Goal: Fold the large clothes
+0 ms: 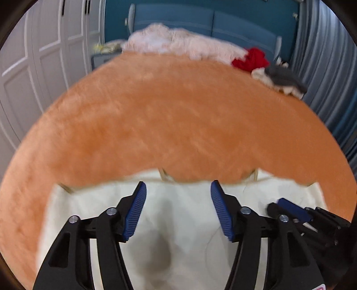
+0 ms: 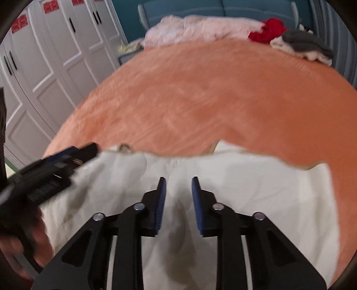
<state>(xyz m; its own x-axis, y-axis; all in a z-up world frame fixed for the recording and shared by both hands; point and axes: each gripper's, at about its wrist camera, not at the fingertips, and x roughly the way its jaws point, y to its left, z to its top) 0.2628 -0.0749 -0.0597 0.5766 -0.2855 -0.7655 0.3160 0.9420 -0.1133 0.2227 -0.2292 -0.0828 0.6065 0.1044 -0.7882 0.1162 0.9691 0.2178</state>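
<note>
A cream-white garment (image 1: pixel 178 212) lies spread on the near part of an orange bed cover (image 1: pixel 167 116). It also shows in the right wrist view (image 2: pixel 256 196). My left gripper (image 1: pixel 178 187) is open and empty, just above the garment near its far edge. My right gripper (image 2: pixel 178 180) is open with a narrower gap, empty, above the garment's middle. The right gripper shows at the lower right of the left view (image 1: pixel 290 209). The left gripper shows blurred at the left of the right view (image 2: pixel 67 158).
At the bed's far end lie a pale pink blanket (image 1: pixel 178 42), a red cloth (image 1: pixel 252 58) and a grey and cream pile (image 1: pixel 281 80). White wardrobe doors (image 2: pixel 49 58) stand left. A blue headboard (image 1: pixel 200 20) is behind. Grey curtains (image 1: pixel 330 67) hang right.
</note>
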